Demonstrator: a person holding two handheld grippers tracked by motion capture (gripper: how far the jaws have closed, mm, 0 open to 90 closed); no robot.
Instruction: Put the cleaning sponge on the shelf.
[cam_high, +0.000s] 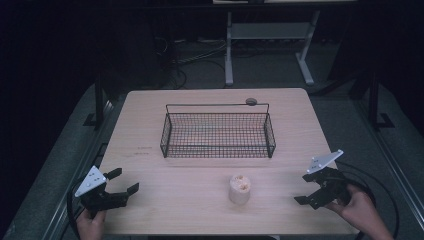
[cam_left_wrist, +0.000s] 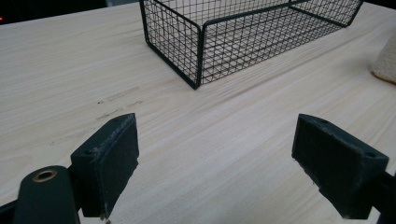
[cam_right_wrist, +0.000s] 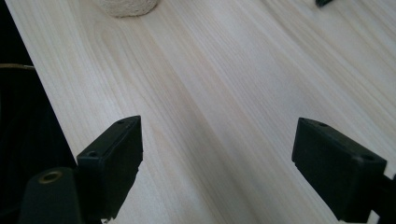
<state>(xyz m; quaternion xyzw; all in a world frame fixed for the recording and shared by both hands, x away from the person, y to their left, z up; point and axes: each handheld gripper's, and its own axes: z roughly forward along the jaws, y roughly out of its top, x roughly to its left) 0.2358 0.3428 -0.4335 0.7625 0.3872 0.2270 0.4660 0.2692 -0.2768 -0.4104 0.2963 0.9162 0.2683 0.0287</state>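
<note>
A pale, rough cylinder (cam_high: 239, 188), like a short loofah piece, stands upright on the wooden table (cam_high: 150, 135) in front of a black wire basket (cam_high: 218, 131). My left gripper (cam_high: 123, 182) is open near the table's front left corner, jaws wide with nothing between them. My right gripper (cam_high: 304, 188) is open near the front right, also holding nothing. In the left gripper view the basket (cam_left_wrist: 243, 37) lies ahead and the cylinder's edge (cam_left_wrist: 386, 60) shows at the right. In the right gripper view the cylinder's base (cam_right_wrist: 127, 6) sits at the top.
The basket looks empty and has a tall wire handle with a small round grey object (cam_high: 251, 101) behind it. A white table frame (cam_high: 270, 45) and cables lie on the dark floor beyond. The table edge (cam_right_wrist: 42, 102) runs close to my right gripper's left jaw.
</note>
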